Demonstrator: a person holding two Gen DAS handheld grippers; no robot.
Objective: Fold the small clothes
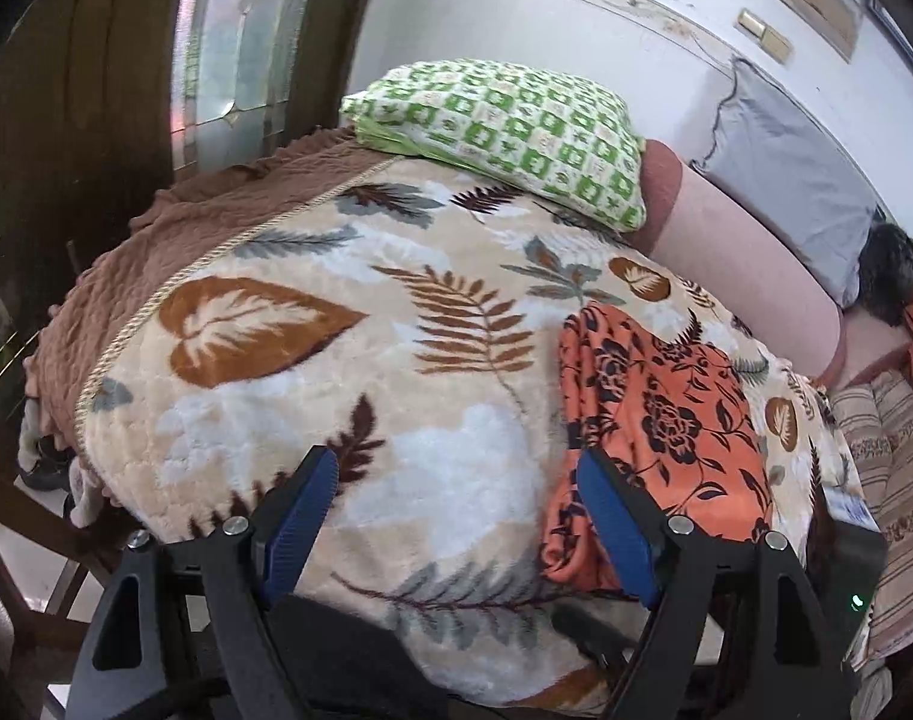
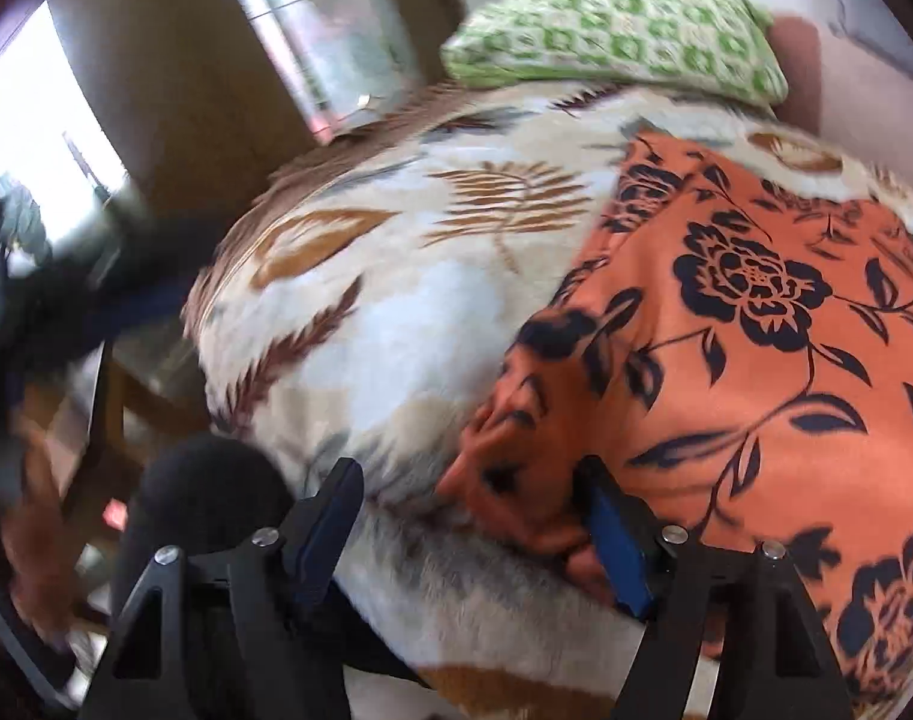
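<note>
Nearest the left wrist camera are the 2 blue-padded fingers of the left gripper point(image 1: 456, 480), spread wide above the leaf-patterned blanket point(image 1: 348, 372) with nothing pinched between them; the right-hand pad sits at the near edge of the orange floral garment point(image 1: 666, 408), though whether it touches the cloth cannot be told. The garment lies folded on the blanket toward the right of that view, a long block running away from the camera, its near left edge bunched into loose folds. In the right wrist view the right gripper point(image 2: 471, 495) is also spread, its jaws holding nothing; the crumpled near corner of the orange floral garment point(image 2: 756, 330) lies between the 2 pads, close against the right-hand one, with no pinch on it. That view is blurred, and a dark shape crosses its left side that cannot be made out clearly. Beyond the garment a green-and-white patterned pillow point(image 1: 510, 132) rests at the far end of the blanket, beside a pink bolster point(image 1: 744, 264) that runs along the wall. A brown quilted cover point(image 1: 174, 222) shows under the blanket's corded edge on the left, and a grey cushion point(image 1: 792, 180) leans against the wall behind the bolster.
</note>
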